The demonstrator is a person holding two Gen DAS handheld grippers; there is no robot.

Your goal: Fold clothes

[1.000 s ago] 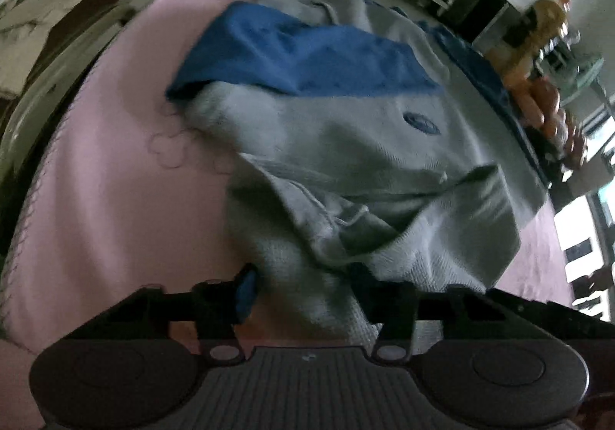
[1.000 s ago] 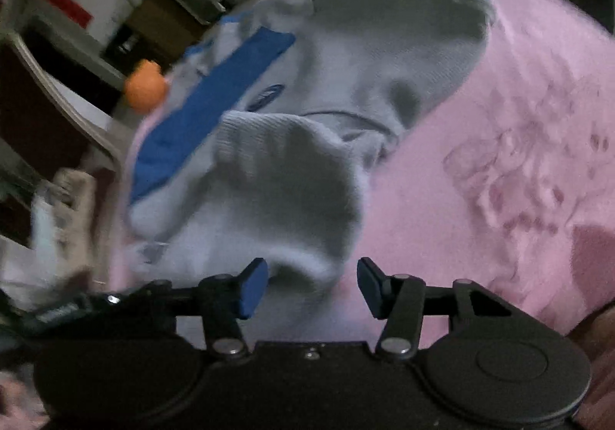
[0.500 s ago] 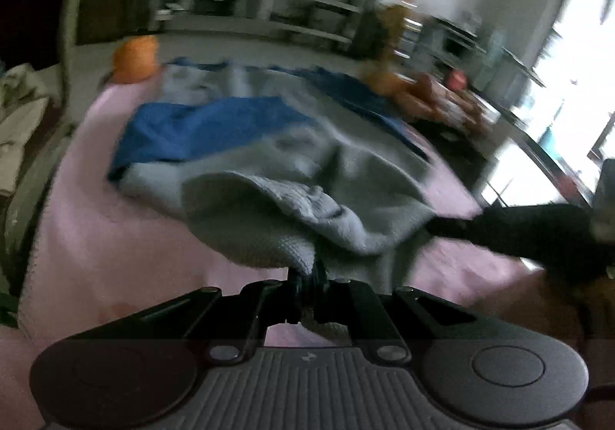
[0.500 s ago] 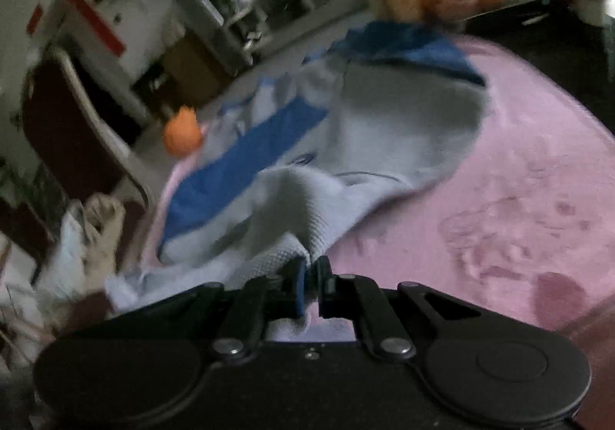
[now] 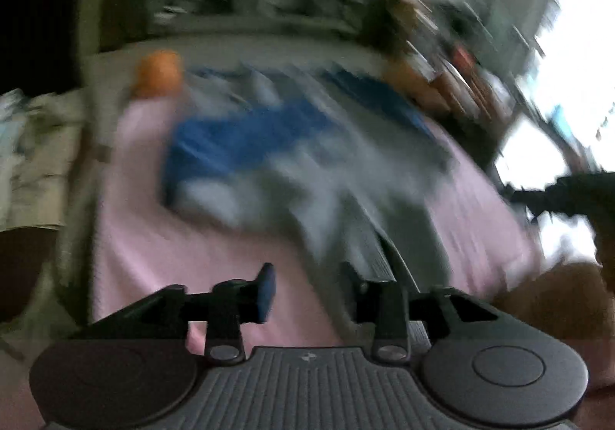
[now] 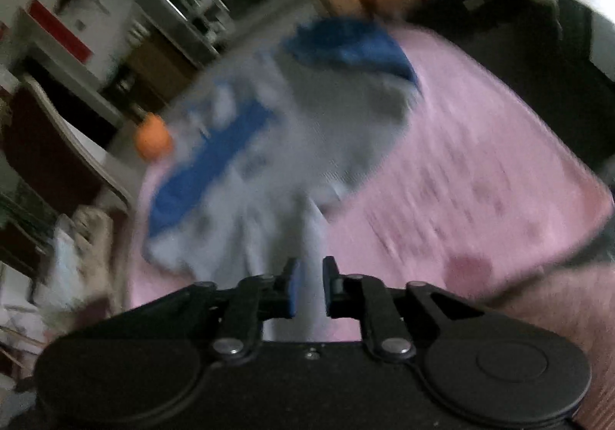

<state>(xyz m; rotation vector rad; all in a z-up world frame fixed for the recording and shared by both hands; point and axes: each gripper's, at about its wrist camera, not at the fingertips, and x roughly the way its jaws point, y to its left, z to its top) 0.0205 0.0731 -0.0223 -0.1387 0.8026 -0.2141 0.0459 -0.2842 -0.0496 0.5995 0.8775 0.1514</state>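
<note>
Above the pink bed [image 5: 215, 249], both tools have lifted the sweater [image 5: 307, 161] hem. Left tool [image 5: 307, 289] is opening, cloth against one finger; right tool [image 6: 309, 286] is opening around cloth

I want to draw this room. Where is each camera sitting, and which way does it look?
Left wrist: sits on the left gripper, looking down along its opening fingers at the grey and blue sweater on the pink blanket; the right gripper shows too.
Right wrist: sits on the right gripper, facing the same sweater, cloth between its opening fingers; a bare forearm shows.
Both share the sweater, blanket and orange ball.
</note>
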